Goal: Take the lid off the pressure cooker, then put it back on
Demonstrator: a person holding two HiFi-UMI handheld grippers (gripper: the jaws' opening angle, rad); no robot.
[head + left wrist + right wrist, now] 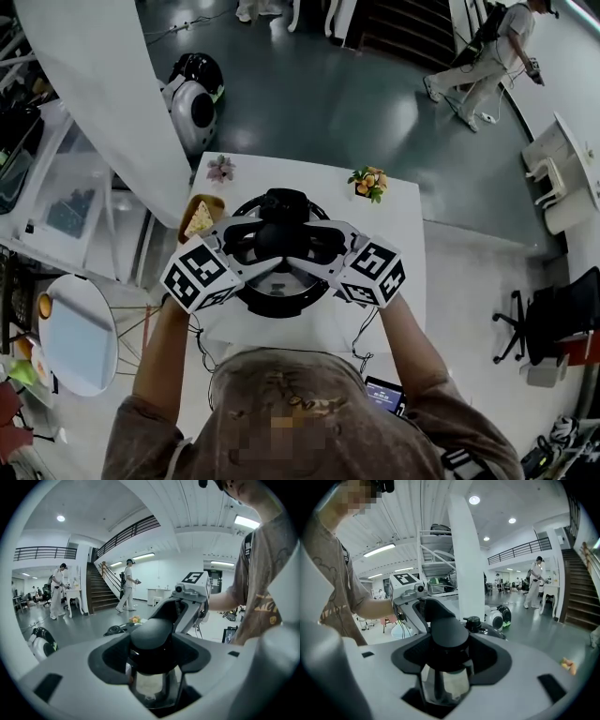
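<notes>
Both hands on the cooker now. The round black pressure cooker [281, 307] sits mid-surface on the white rectangular surface [403, 244], straight in front of me.

The left gripper [251, 246] comes in from 9 o'clock and the right gripper [317, 246] from 3 o'clock. They meet nose to nose over the dark domed lid [492, 631].

In the left gripper view I see its jaws clenched on the black rounded handle [151, 632] at the lid's centre. Shiny metal shows under the handle, and the other gripper is directly opposite. The right gripper view shows the same thing: its jaws grasp that handle from the other side.

The lid's small black valve knob [284, 202] is at 12 o'clock. I can't tell whether the lid is seated or already raised off the pot.

Also on the surface:
- a small pot of orange flowers [368, 182] at 1 o'clock of the cooker
- a small pot of pinkish flowers [220, 169] at 11 o'clock
- a brown wooden dish with a pale wedge of food [200, 220] at 10 o'clock, just beside the cooker
</notes>
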